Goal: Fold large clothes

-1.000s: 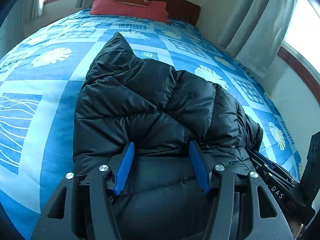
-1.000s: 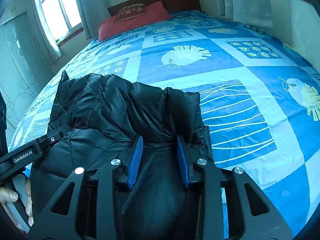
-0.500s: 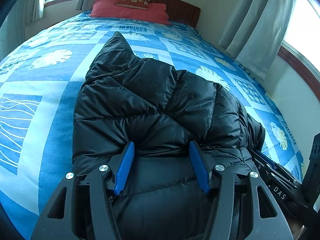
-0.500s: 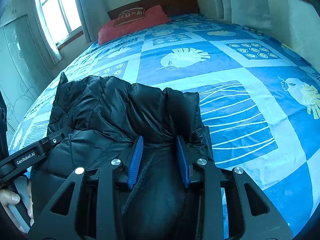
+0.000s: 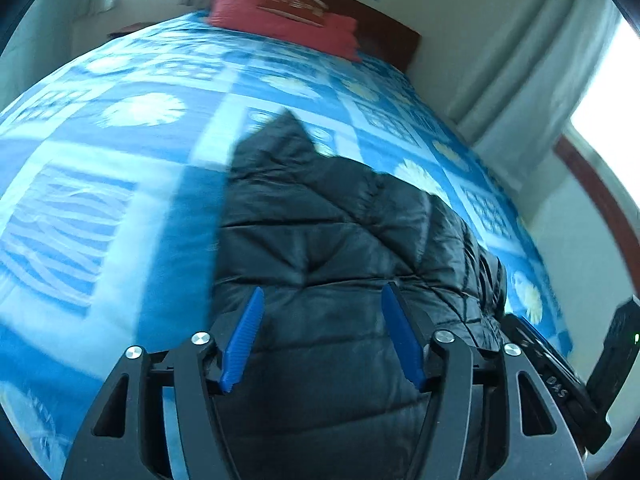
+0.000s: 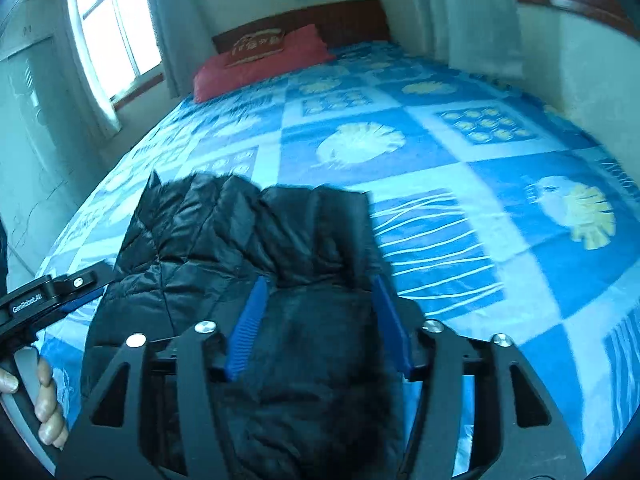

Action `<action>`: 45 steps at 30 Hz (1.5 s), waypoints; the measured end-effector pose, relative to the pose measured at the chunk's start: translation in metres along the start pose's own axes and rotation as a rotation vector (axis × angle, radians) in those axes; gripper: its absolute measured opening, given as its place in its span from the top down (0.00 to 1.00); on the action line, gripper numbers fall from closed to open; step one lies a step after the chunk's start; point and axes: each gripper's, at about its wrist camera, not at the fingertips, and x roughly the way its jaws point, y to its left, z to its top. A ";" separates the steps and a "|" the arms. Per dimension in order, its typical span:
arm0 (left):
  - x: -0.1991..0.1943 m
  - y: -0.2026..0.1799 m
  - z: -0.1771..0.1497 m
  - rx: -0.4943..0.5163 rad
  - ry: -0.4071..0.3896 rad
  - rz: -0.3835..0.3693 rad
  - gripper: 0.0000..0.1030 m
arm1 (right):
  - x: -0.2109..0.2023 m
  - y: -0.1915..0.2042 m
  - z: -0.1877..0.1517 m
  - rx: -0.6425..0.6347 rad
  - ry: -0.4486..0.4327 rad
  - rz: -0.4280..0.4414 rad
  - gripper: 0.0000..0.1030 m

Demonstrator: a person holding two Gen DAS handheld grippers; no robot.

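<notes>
A black puffer jacket (image 5: 340, 248) lies folded on the bed (image 5: 120, 208), near its foot end, on a blue-and-white patterned cover; a pointed corner of it juts toward the red pillow (image 5: 288, 28) at the headboard (image 6: 320, 20).

The left gripper (image 5: 322, 332) hangs over the near edge of the jacket, pointing down and forward. Its jaws are opening — the blue pads (image 5: 244, 340) stand clear on either side of the quilted fabric, which fills the space below and between them without being pinched.

The right gripper (image 6: 320, 320) sits over the jacket's right near part, where a fuzzy, dark trim shows in the blur. Its jaws are opening too, and the pads (image 6: 248, 320) flank the fabric; whether they graze it I cannot tell, but nothing is squeezed.

In the right view the left gripper's side enters from the left edge, and a hand (image 6: 40, 404) grips its handle. Curtains (image 6: 476, 12) hang by the windows — both views are motion-blurred.
</notes>
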 end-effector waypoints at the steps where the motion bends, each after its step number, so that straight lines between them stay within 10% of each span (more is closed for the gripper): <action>1: -0.005 0.007 -0.001 -0.030 -0.008 0.002 0.37 | -0.005 -0.004 0.000 0.018 -0.005 0.001 0.45; 15: 0.003 0.089 -0.065 -0.576 0.137 -0.258 0.24 | 0.012 -0.077 -0.051 0.525 0.165 0.293 0.28; 29: 0.033 0.086 -0.065 -0.553 0.180 -0.390 0.16 | 0.036 -0.074 -0.065 0.487 0.219 0.434 0.11; 37: 0.028 0.081 -0.070 -0.541 0.177 -0.409 0.27 | 0.034 -0.059 -0.063 0.479 0.200 0.434 0.53; 45: 0.001 0.094 -0.054 -0.508 0.136 -0.456 0.33 | 0.018 -0.025 -0.052 0.456 0.143 0.512 0.63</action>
